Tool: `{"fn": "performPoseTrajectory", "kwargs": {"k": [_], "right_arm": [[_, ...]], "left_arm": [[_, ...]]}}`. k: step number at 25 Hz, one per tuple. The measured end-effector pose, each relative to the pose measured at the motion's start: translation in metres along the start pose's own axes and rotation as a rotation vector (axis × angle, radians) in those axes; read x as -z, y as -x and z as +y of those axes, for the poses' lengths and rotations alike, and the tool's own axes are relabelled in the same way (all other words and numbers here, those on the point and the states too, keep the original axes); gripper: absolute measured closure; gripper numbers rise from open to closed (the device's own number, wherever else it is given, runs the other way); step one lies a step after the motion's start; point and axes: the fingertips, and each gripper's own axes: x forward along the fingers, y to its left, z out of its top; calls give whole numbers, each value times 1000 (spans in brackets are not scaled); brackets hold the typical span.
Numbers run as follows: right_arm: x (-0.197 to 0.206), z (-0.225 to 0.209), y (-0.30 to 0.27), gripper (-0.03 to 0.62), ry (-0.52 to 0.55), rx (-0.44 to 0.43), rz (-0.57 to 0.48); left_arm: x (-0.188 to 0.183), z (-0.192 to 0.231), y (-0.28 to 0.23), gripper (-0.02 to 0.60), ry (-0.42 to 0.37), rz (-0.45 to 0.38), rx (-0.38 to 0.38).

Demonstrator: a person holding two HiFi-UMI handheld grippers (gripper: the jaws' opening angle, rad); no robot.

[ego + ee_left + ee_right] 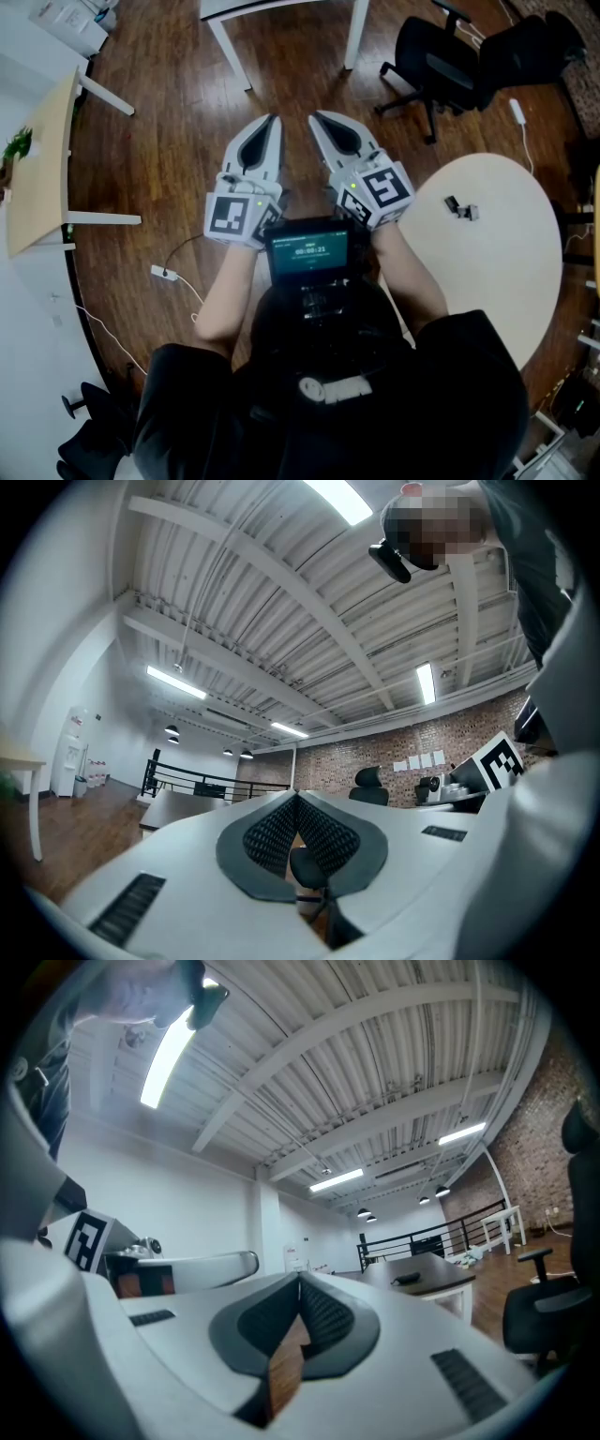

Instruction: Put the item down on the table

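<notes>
In the head view both grippers are held side by side in front of the person, over the wooden floor, tips pointing away. The left gripper [271, 120] is shut with nothing between its jaws; the left gripper view shows its ribbed pads [272, 836] pressed together at the tip [296, 797]. My right gripper [317, 118] is shut and empty too, its jaws meeting at the tip [300, 1282]. A small dark and grey item [460, 207] lies on the round white table [497, 272] to the right of the right gripper, apart from it.
Black office chairs [441, 61] stand at the far right. White table legs [230, 52] are ahead, a wooden desk [42, 159] at the left. A power strip with cable [164, 273] lies on the floor. A small screen [307, 251] sits on the person's chest.
</notes>
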Motion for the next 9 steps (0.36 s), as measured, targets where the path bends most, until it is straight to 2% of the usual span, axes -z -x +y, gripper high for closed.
{"fn": "performPoseTrajectory", "kwargs": {"k": [9], "right_arm": [[0, 5, -4, 583, -5, -4, -2]], "left_arm": [[-2, 4, 2, 580, -8, 3, 6]]}}
